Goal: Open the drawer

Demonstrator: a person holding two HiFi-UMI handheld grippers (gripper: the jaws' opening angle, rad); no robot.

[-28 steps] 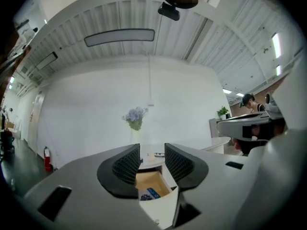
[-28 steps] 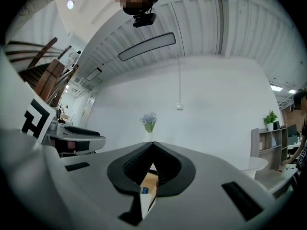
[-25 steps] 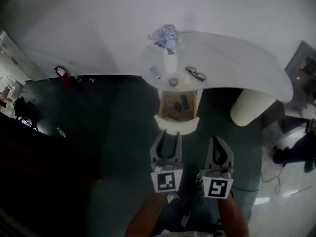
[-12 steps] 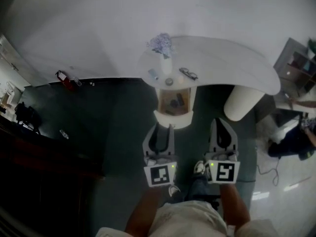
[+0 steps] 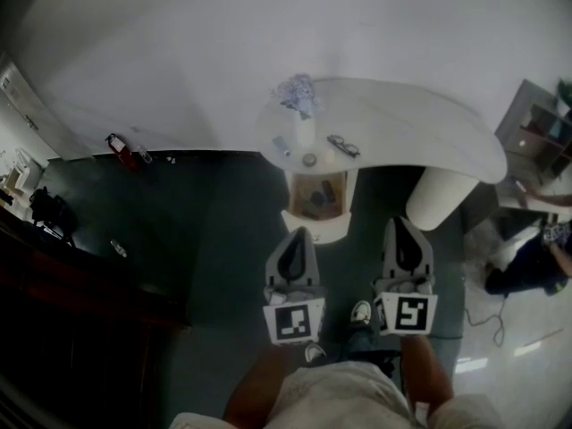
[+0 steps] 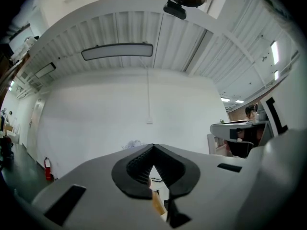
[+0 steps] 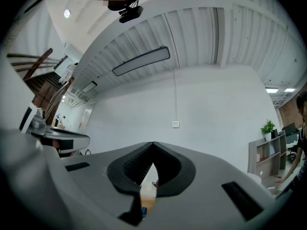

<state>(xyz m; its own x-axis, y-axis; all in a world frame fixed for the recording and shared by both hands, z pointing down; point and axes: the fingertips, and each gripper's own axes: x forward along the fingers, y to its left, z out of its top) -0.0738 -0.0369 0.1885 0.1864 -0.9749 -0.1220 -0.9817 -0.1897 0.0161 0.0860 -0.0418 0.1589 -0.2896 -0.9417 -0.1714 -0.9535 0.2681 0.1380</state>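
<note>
In the head view the drawer (image 5: 317, 195) under the white curved table (image 5: 411, 119) stands pulled out, its wooden inside showing several small things. Its white curved front (image 5: 313, 229) faces me. My left gripper (image 5: 298, 231) hovers just in front of that drawer front, shut with nothing between its jaws. My right gripper (image 5: 399, 221) hangs beside it to the right, also shut and empty. In the left gripper view the left gripper (image 6: 153, 145) has its tips meeting, with a strip of the drawer's wood (image 6: 157, 202) below them. The right gripper view shows the right gripper (image 7: 153, 143) closed the same way.
On the table stand a vase of pale flowers (image 5: 300, 95), dark glasses (image 5: 343, 145) and small items near the edge. A thick white table leg (image 5: 435, 199) is right of the drawer. A red fire extinguisher (image 5: 121, 147) leans by the wall at left. A person (image 5: 527, 266) sits at far right.
The left gripper's jaws, open in both earlier frames, have closed. Both grippers have risen and now sit a little back from the drawer front.
</note>
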